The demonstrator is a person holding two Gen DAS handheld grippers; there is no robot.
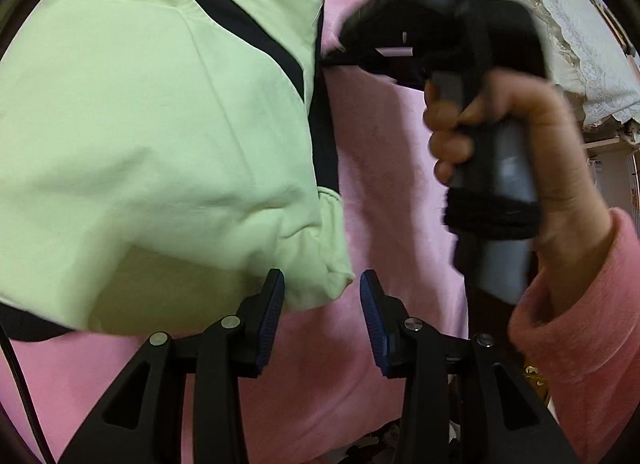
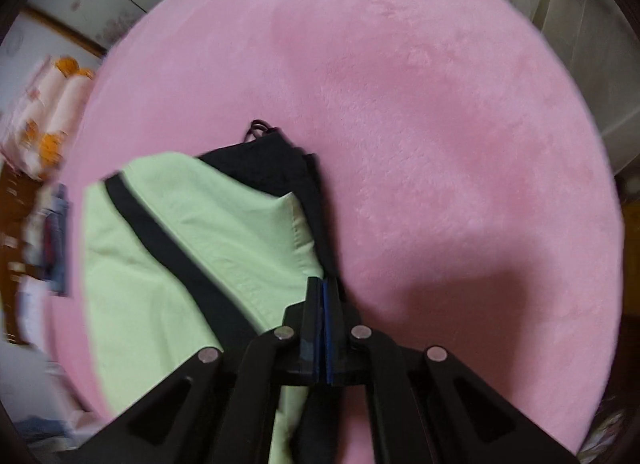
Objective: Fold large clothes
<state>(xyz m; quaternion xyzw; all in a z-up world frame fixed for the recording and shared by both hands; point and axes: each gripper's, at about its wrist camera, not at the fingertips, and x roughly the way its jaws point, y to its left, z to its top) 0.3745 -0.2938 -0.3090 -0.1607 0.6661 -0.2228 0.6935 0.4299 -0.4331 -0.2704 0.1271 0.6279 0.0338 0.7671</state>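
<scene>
A light green garment with black trim (image 1: 152,136) lies partly folded on a pink blanket (image 1: 380,168). My left gripper (image 1: 322,296) is open, its blue-padded fingers straddling the garment's lower right corner just above the blanket. My right gripper (image 2: 323,296) is shut on the garment's black edge; the garment (image 2: 180,248) spreads to its left with a black collar part (image 2: 276,160) ahead. In the left wrist view the right gripper (image 1: 336,54), held by a hand in a pink sleeve, pinches the black trim at the garment's upper right edge.
The pink blanket (image 2: 440,124) covers the whole work surface. A white lace cloth (image 1: 580,44) hangs at the far right. Folded pink-and-orange bedding (image 2: 48,112) and blurred clutter lie off the blanket's left edge.
</scene>
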